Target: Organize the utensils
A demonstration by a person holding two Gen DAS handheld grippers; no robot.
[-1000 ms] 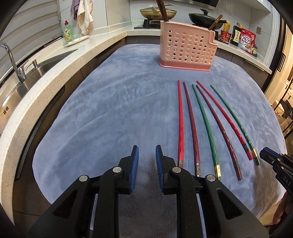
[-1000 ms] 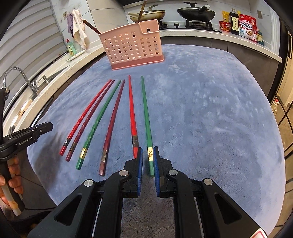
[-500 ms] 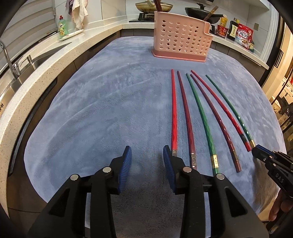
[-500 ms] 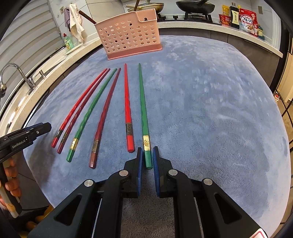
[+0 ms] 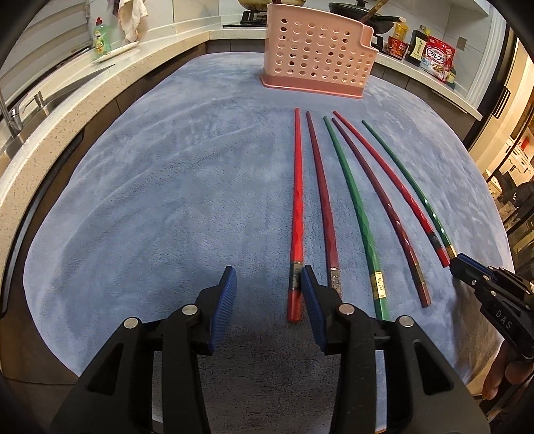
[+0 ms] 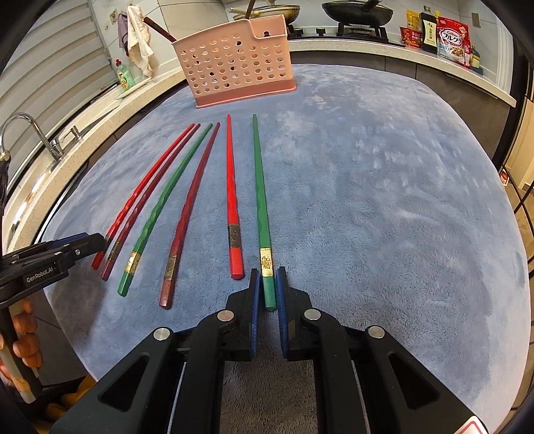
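Observation:
Several red, maroon and green chopsticks lie side by side on a blue-grey mat [image 5: 167, 200], tips toward a pink perforated utensil holder [image 5: 317, 63] at the far edge. My left gripper [image 5: 267, 283] is open; the thick end of the leftmost red chopstick [image 5: 297, 213] lies just inside its right finger. My right gripper [image 6: 268, 283] is nearly closed around the thick end of the rightmost green chopstick [image 6: 260, 200], which still rests on the mat. The holder also shows in the right wrist view [image 6: 237, 63].
A sink and tap [image 6: 20, 133] lie along the counter to the left. A dish soap bottle [image 5: 100, 36], a stove with pans [image 6: 353, 13] and food packets [image 6: 450, 33] stand behind the mat.
My left gripper has opened wider and moved right toward the leftmost red chopstick. My right gripper has moved forward, so the green chopstick's end now lies between its fingers.

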